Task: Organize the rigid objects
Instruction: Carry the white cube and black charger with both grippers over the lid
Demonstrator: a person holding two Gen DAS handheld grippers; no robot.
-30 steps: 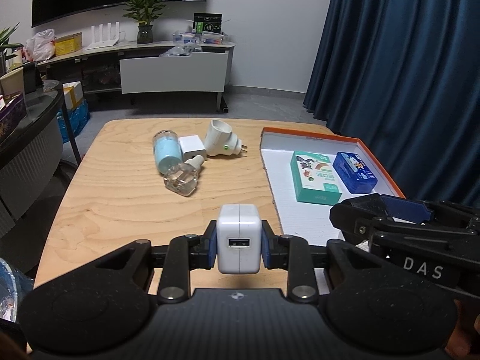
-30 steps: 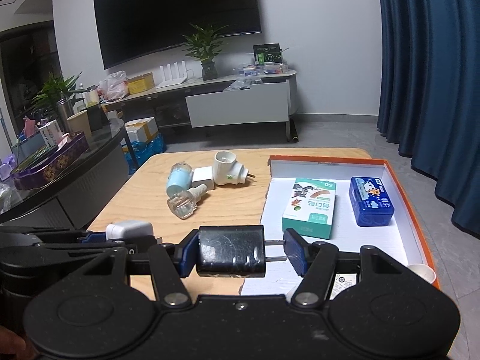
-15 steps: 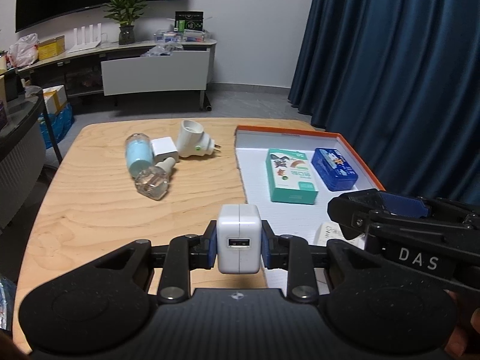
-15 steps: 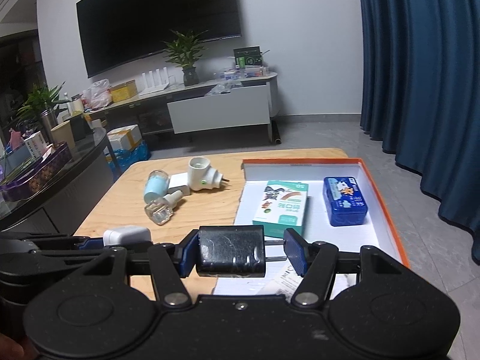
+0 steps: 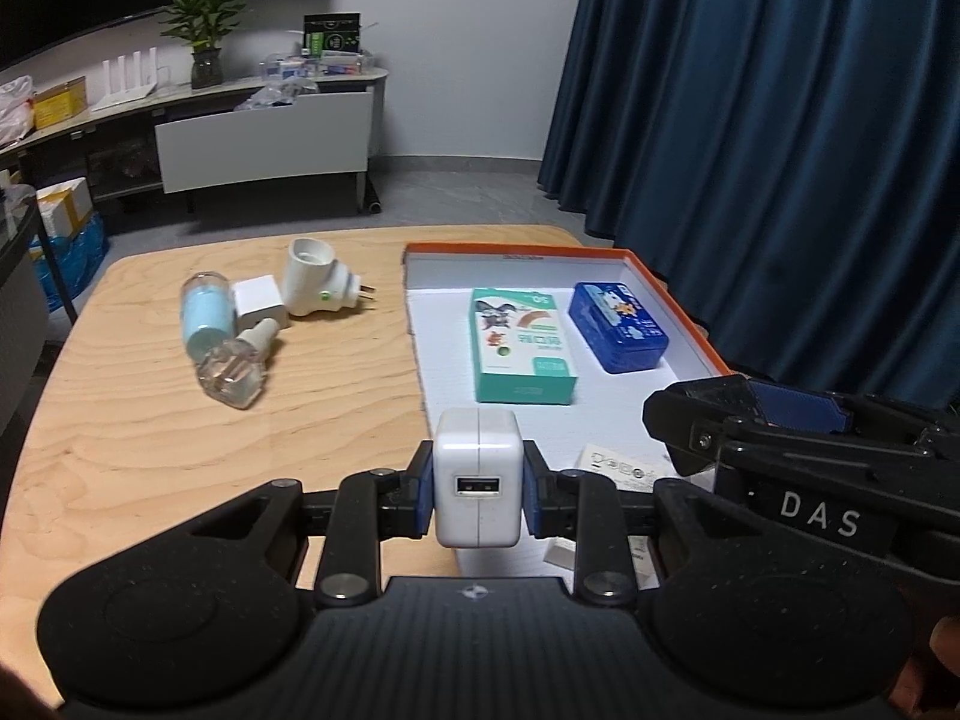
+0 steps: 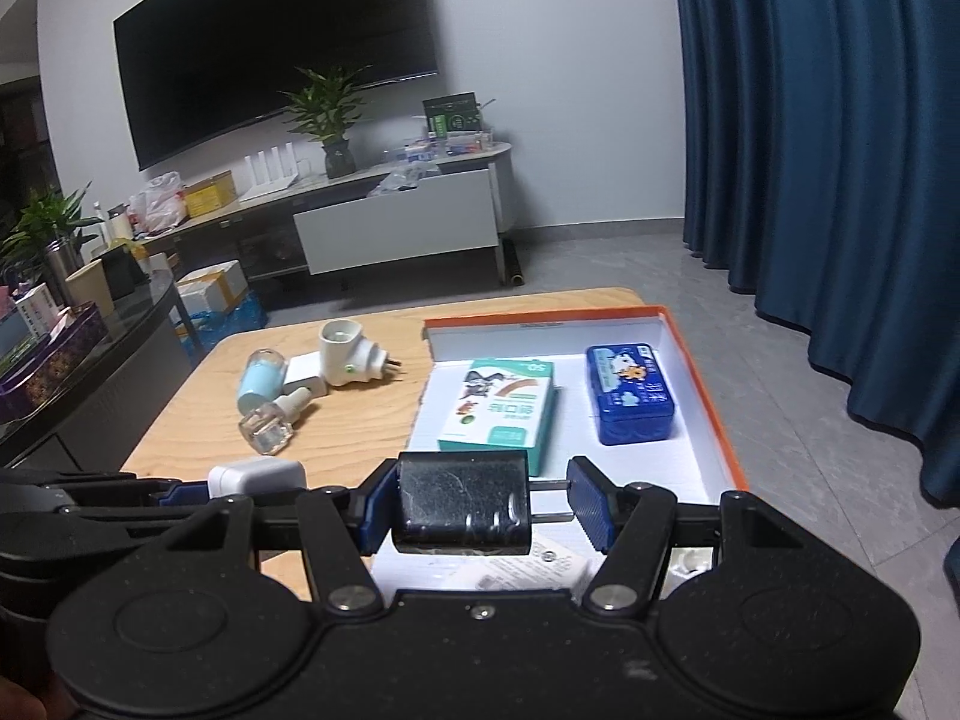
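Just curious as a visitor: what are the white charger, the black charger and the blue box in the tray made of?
White charger: probably glossy moulded plastic, with a centre seam. Black charger: likely shiny plastic, scuffed, with metal prongs. Blue box: glossy printed lid, rounded corners; tin or plastic, unclear.

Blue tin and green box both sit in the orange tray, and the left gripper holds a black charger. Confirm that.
Not quite. The left gripper holds a white charger, as the left wrist view shows; the black charger is in the right gripper. The blue tin and green box do sit in the orange tray.
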